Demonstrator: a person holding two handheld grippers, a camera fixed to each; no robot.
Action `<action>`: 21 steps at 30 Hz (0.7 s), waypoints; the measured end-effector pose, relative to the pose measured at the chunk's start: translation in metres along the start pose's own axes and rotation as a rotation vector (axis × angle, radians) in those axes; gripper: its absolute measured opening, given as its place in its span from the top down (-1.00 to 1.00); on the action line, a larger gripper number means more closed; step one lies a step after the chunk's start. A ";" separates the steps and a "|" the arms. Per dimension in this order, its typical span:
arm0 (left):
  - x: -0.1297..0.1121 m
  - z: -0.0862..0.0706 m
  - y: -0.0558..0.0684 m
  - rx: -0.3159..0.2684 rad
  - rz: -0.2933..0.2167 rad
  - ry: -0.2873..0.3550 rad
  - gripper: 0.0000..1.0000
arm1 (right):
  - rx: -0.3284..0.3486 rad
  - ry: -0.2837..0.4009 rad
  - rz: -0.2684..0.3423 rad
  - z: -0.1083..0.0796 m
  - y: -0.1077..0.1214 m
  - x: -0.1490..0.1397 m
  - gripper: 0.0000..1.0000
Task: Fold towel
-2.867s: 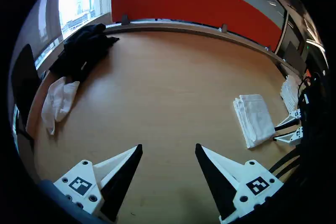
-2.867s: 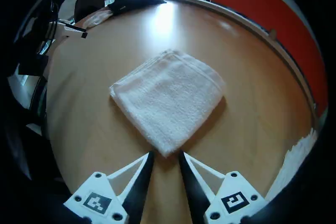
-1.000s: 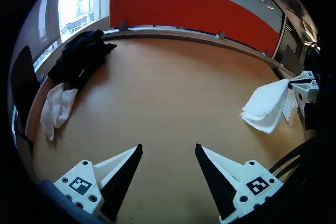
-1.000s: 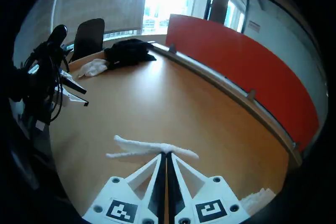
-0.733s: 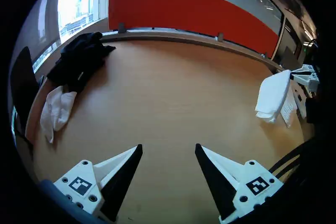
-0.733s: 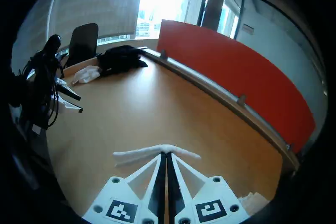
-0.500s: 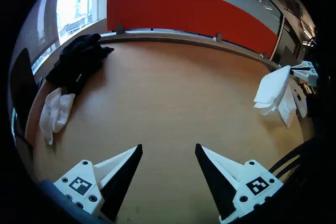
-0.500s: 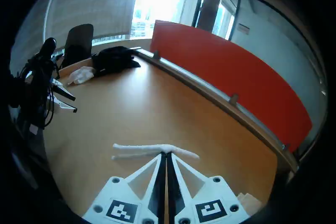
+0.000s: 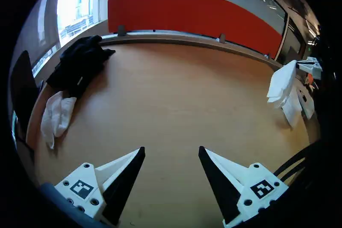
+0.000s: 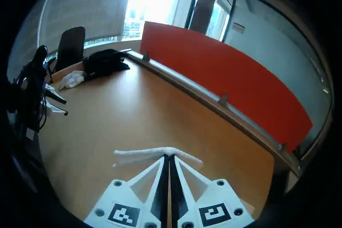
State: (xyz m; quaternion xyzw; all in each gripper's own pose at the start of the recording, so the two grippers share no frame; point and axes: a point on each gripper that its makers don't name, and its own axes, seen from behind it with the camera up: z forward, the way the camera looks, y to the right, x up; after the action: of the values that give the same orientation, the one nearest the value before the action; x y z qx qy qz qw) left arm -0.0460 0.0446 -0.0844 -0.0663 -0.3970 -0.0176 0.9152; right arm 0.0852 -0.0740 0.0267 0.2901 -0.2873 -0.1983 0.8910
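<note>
The right gripper (image 10: 169, 156) is pressed together, pinching the towel (image 10: 158, 152) by an edge and holding it folded, clear of the bench (image 9: 171, 87), beside a stack (image 9: 294, 109) of white cloths at the bench's end. The left gripper (image 9: 171, 149) hangs spread and empty over bare wood. I'd bring the towel down flat and square on the stack (no dragging a corner) before letting go.

Right gripper view: towel (image 10: 149, 152) edge-on; we cannot make out its folds, and its lower part sits hidden behind the right gripper (image 10: 169, 157). Left gripper view: white cloths (image 9: 294, 109) partly covered by the towel, chair (image 9: 20, 83) cut by the edge. We cannot identify the dark bundle (image 9: 79, 63).
</note>
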 end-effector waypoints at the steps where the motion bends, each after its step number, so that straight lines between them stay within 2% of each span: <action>1: 0.000 0.000 0.000 0.001 0.001 0.000 -0.87 | -0.006 -0.001 0.004 -0.001 0.004 -0.001 0.74; 14: 0.001 0.000 -0.002 0.005 0.007 -0.001 -0.86 | -0.076 -0.013 0.045 -0.012 0.055 -0.007 0.71; 21: 0.003 0.000 0.001 0.004 0.011 -0.001 -0.86 | -0.116 -0.034 0.042 -0.019 0.082 -0.013 0.70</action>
State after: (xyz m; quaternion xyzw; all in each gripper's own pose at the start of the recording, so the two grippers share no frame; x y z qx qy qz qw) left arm -0.0440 0.0460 -0.0821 -0.0668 -0.3973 -0.0117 0.9152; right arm 0.1026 0.0026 0.0602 0.2287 -0.2964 -0.2006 0.9053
